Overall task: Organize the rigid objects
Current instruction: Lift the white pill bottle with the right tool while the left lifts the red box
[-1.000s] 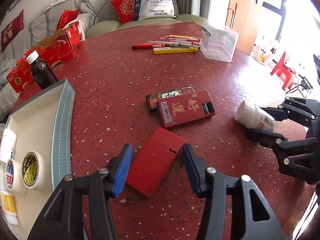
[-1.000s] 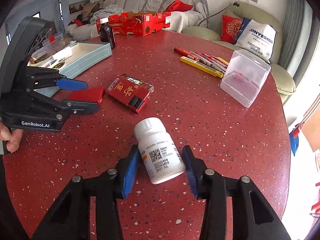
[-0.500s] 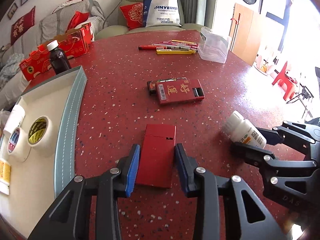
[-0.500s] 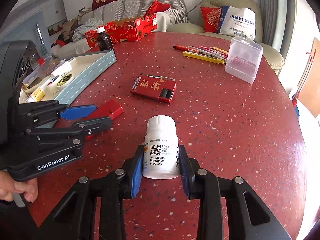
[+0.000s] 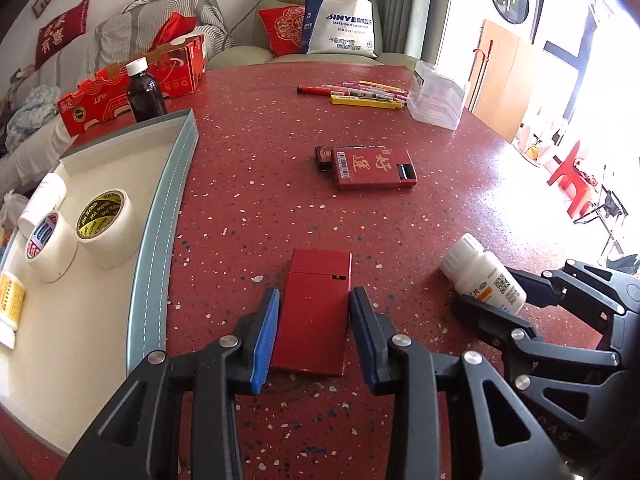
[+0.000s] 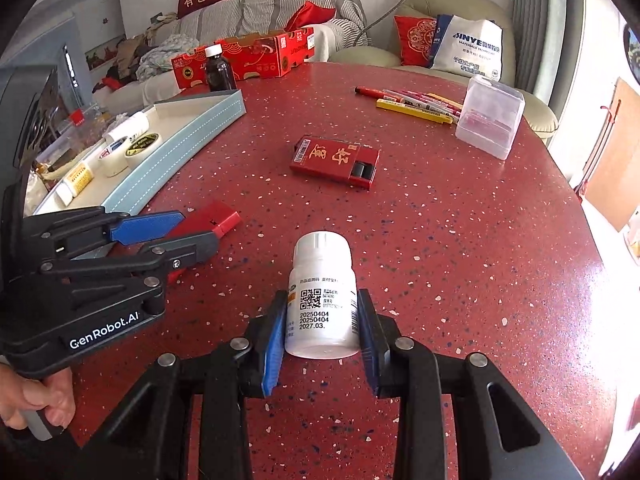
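Clamping a flat plain red rectangular box [image 5: 316,312] between its blue pads, the left gripper [image 5: 314,334] has just narrowed onto it on the speckled red tabletop [image 5: 248,168], beside a grey-rimmed white tray [image 5: 160,240]. Nearby, the right gripper [image 6: 322,332] grips a white plastic pill bottle [image 6: 322,296] lying on that tabletop.
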The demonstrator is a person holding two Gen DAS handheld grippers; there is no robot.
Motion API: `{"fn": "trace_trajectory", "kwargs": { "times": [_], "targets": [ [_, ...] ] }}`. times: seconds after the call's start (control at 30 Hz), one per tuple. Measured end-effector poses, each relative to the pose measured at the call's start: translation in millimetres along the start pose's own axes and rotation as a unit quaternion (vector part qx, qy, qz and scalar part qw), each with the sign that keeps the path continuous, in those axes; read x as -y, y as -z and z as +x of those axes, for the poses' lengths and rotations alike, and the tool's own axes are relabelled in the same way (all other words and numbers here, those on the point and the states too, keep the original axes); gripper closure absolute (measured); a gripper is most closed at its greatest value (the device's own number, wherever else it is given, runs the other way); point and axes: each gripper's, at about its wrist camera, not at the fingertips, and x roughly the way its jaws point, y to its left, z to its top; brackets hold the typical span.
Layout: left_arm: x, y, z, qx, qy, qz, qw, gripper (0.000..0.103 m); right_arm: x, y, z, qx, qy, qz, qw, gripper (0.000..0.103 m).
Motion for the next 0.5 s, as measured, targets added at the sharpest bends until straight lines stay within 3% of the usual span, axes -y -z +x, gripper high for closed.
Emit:
{"fn": "trace_trajectory", "kwargs": {
  "times": [0.5],
  "targets": [
    [2.5,2.3,-1.1,0.002,-0.014,-0.002,0.9999,0.064,7.7,2.2,-1.8,0.005,-0.015,0.020,1.000,0.069]
  ]
}}
